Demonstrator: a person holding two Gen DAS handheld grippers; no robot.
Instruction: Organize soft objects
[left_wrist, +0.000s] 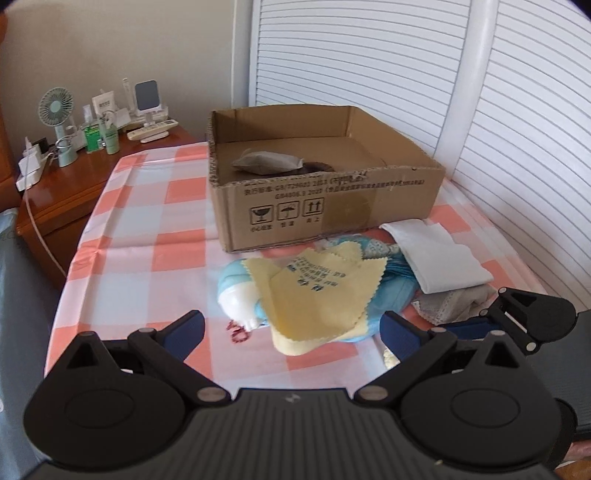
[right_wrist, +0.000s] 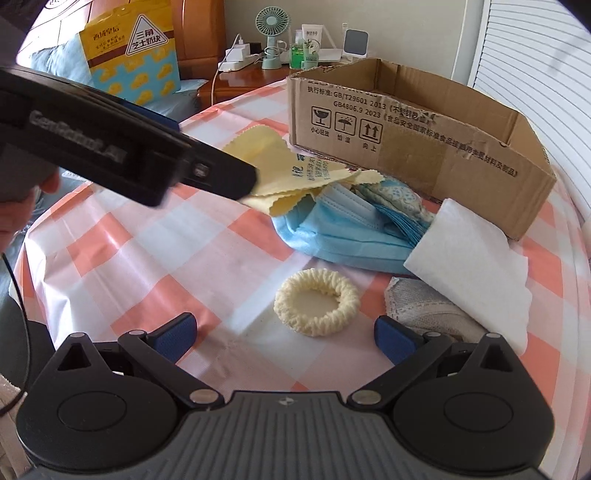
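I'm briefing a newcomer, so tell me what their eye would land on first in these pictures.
First comes the open cardboard box at the far side of the pink-checked tablecloth, with a grey pouch already inside. Next is the heap in front of it: a yellow cloth draped over blue face masks, with a white folded cloth to the right. Nearest the open right tool lies a cream knitted ring; the left tool is also open.

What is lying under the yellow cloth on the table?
The yellow cloth lies over light blue face masks and, seen from the left wrist, a blue and white soft item. How far these reach under the cloth is covered, so anything else there cannot be seen.
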